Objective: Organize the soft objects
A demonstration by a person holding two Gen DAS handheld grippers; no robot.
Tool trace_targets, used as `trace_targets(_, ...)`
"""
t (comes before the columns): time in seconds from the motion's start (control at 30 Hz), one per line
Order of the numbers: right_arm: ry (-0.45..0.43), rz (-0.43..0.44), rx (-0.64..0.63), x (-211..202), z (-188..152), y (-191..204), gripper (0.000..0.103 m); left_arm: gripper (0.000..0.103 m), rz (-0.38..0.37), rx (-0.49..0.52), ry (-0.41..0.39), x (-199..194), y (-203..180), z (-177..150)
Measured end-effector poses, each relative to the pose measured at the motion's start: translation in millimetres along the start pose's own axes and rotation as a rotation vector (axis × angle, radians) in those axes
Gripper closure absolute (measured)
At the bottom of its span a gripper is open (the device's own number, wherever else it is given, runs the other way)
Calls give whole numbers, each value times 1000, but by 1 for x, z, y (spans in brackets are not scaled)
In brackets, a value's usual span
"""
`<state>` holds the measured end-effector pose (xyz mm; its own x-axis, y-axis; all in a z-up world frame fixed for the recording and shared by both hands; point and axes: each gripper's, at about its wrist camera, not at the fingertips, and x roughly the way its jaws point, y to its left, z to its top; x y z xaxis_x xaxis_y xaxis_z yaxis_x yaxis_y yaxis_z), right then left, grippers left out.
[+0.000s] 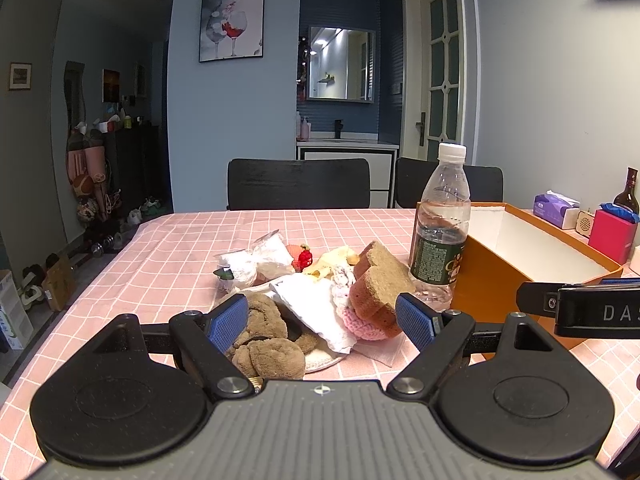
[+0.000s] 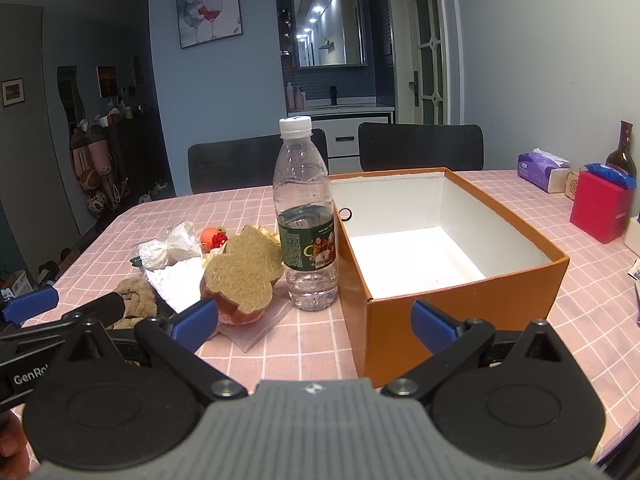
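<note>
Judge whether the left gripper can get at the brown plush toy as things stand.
Probably yes. The left gripper is open, and the brown plush toy lies right by its left finger at the pile's near edge. Only the white cloth overlaps one side.

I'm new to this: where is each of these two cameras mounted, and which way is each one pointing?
Left wrist view: sits on the left gripper, low over the table, facing the pile of soft things, with the brown plush nearest; its open blue-padded fingers show, and the right gripper juts in.
Right wrist view: sits on the right gripper, facing the empty orange box; its open fingers show.
Both share the water bottle, the bear-shaped sponge and the pink checked tablecloth.
</note>
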<state>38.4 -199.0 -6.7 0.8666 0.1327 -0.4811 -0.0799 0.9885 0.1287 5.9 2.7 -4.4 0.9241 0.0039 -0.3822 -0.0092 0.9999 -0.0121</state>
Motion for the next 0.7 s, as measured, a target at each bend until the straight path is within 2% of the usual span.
trace_targets(0.7,23,-5,-28,3,-1,8,2,5,0,-9,17,2,3,-2)
